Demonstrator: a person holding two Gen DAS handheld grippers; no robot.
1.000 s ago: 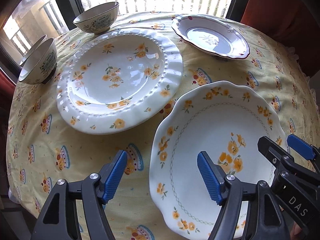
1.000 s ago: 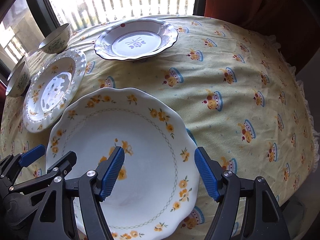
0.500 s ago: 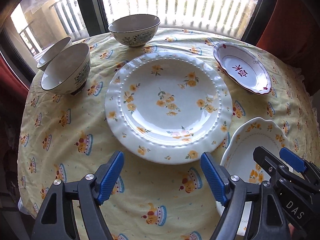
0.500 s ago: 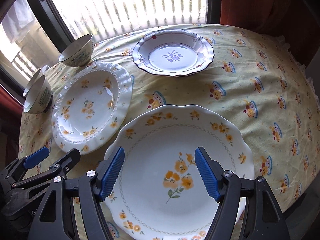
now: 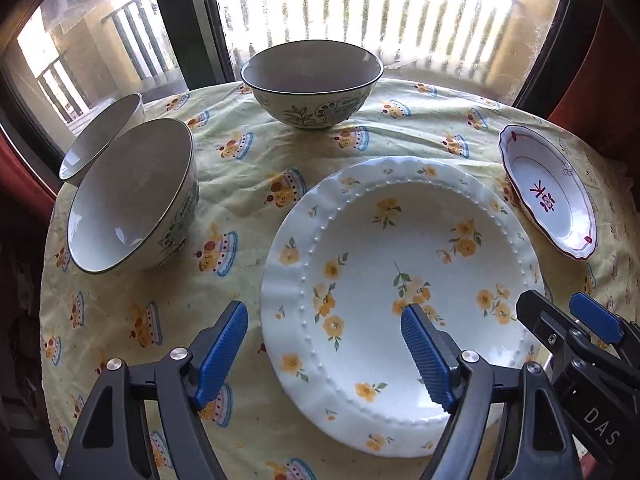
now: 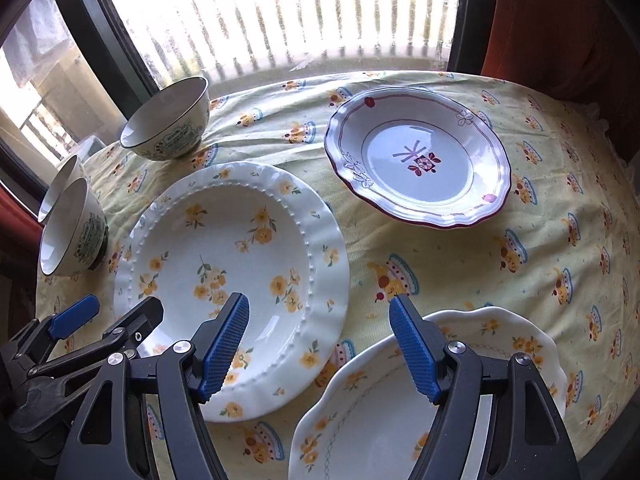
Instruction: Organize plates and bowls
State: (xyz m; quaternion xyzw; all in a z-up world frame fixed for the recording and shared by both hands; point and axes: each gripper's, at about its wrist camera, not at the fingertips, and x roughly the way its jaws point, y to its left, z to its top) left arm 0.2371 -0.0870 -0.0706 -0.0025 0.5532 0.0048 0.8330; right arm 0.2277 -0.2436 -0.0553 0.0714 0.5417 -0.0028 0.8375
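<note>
Sunlit window bars back a round table under a yellow printed tablecloth (image 5: 256,200). At six o'clock lies the white glazed beaded-rim plate with yellow flowers (image 5: 400,280): stiff, slick, breakable, probably best pinched at its raised rim. Left gripper (image 5: 324,354) and right gripper (image 6: 318,346) hover spread, empty.

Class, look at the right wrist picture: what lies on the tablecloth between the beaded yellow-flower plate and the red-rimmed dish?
Nothing but bare tablecloth separates the beaded plate from the red-rimmed dish; the right wrist view shows it.

Yellow cake-print tablecloth (image 6: 460,264), bright window (image 6: 304,20) with railing behind, red curtain (image 6: 560,20)
</note>
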